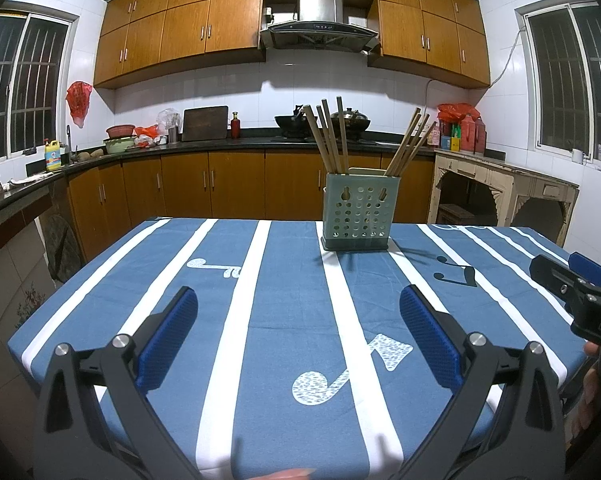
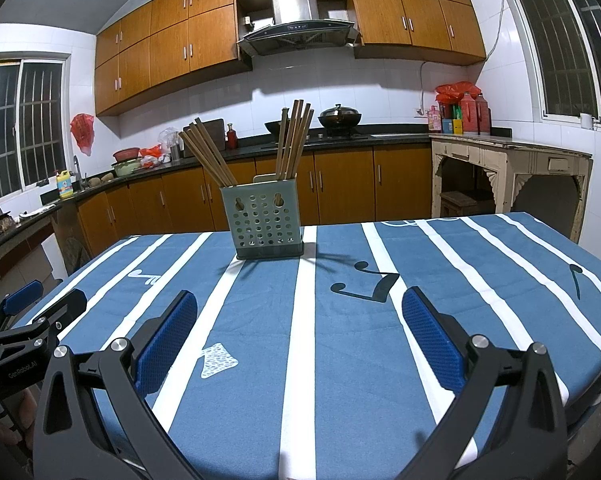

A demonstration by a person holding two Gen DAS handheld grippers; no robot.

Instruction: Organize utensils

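Observation:
A grey-green perforated utensil holder [image 1: 358, 210] [image 2: 265, 222] stands upright at the far side of the table. Two bunches of wooden chopsticks [image 1: 332, 138] [image 2: 294, 138] lean out of it, one in each compartment. My left gripper [image 1: 298, 296] hovers open over the near part of the table, nothing between its blue pads. My right gripper [image 2: 299, 298] is also open and empty, well short of the holder. In the left wrist view the right gripper [image 1: 576, 280] shows at the right edge; in the right wrist view the left gripper [image 2: 40, 300] shows at the left edge.
The table wears a blue cloth with white stripes and music notes [image 1: 260, 320] [image 2: 340, 340]. Behind it runs a kitchen counter [image 1: 220, 146] with woks, bottles and a cutting board. A pale wooden side table [image 2: 508, 168] stands at the right.

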